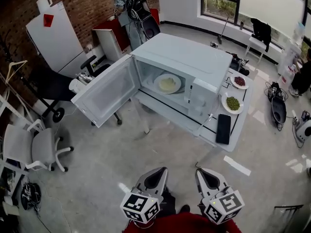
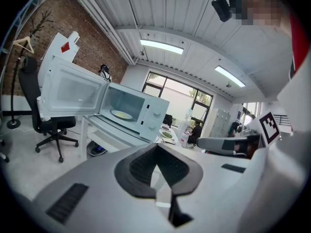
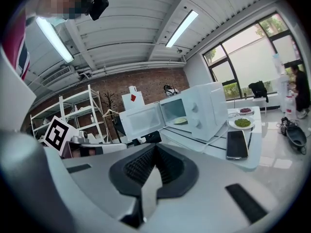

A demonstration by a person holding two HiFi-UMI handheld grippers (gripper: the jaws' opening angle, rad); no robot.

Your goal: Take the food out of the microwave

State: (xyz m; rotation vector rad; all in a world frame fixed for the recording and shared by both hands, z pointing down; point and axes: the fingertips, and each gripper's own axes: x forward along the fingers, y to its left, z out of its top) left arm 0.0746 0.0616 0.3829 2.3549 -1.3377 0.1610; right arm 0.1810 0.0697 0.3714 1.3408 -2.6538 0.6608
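Two grippers sit low in the head view, side by side, and we log both as empty. The left gripper (image 1: 158, 172) has its dark ribbed pads (image 2: 140, 167) pressed together at the tips, with nothing between them. Same for the right gripper (image 1: 203, 172): its pads (image 3: 138, 167) meet tip to tip and hold nothing. Both are well apart from the white box-shaped microwave oven (image 1: 194, 62) and point toward it.

The microwave's white hinged door (image 1: 104, 92) stands fully open on the microwave's left side. Inside the microwave, on the cavity floor, we see the round white plate of pale yellow food (image 1: 167, 84).

The microwave stands on a white rectangular table (image 1: 243, 132). Right of the microwave on that table lie a flat black phone (image 1: 224, 128) nearest us, then a white plate of green food (image 1: 233, 104), then a small white plate of dark red food (image 1: 239, 81) furthest back.

Left of the microwave, on the floor, is a white swivel office chair (image 1: 41, 147). A black office chair (image 1: 53, 89) sits beyond the open door. Behind the microwave, a person (image 1: 127, 4) stands by the red brick wall (image 1: 82, 4).
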